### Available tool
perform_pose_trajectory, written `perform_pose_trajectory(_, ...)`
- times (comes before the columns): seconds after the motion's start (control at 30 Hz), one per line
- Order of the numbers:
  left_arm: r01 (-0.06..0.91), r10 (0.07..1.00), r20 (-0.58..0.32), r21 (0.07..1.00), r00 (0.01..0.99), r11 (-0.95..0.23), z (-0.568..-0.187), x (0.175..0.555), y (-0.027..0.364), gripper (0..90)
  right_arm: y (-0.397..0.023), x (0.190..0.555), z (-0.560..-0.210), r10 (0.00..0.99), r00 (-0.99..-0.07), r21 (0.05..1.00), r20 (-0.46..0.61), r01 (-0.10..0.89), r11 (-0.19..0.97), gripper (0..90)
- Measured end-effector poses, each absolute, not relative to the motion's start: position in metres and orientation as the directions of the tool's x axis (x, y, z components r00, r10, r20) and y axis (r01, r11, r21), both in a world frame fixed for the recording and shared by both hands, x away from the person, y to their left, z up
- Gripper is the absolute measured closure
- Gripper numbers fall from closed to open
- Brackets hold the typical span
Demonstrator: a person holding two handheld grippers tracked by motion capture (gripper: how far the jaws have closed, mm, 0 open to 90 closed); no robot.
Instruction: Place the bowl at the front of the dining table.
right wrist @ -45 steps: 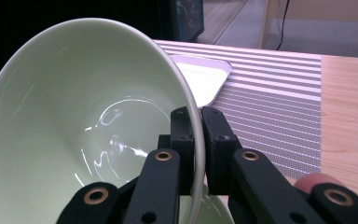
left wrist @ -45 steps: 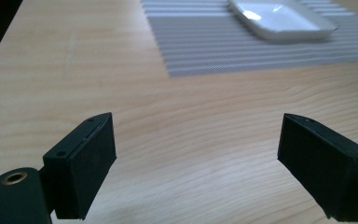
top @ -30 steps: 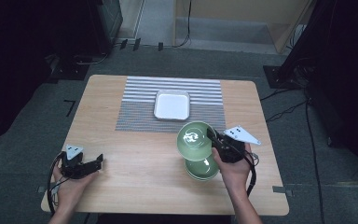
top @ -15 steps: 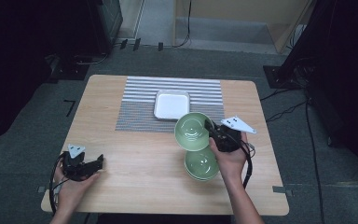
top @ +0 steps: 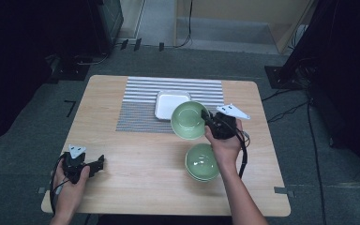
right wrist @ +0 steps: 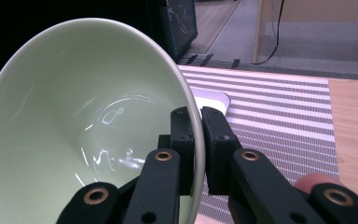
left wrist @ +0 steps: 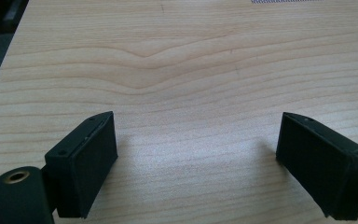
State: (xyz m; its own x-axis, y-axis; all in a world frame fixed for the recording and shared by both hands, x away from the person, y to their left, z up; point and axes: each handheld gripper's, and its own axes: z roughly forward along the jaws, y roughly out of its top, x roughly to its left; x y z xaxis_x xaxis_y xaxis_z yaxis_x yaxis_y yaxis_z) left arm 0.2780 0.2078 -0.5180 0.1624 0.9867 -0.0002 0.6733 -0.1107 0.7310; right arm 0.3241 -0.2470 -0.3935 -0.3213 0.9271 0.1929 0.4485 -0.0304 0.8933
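I have the right gripper (top: 209, 120) clamped on the rim of the green bowl (top: 189, 120), one jaw inside the wall and one outside, as the right gripper view (right wrist: 196, 140) makes plain; the bowl (right wrist: 88, 126) hangs in the air over the near edge of the striped mat (top: 140, 105), tipped on its side so its mouth faces up toward the high camera and its rim stands nearly upright; being round it has no long axis, only the axis through mouth and foot, which lies close to level. The bowl sits to the left of my right hand, and the white dish (top: 167, 102) lies just beyond it on the mat; the stack of bowls (top: 202, 162) rests on the table (top: 136, 168) nearer me, under my right forearm. My left gripper (top: 96, 164) rests at the table's near left corner, jaws wide apart over bare wood (left wrist: 196, 154), well away from everything; the right hand is clearly the nearer one for any set-down, which I judge needs the bowl rolled back mouth-up first.
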Motion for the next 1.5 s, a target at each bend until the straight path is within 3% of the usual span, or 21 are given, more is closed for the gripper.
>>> perform_pose_trajectory(1.5,0.674,0.986,-0.002,0.730,0.164,-0.111,-0.518,0.279,0.208,11.1,-0.202,0.419,-0.404,0.942,-0.275,0.828,0.195,0.561,-0.007,84.9)
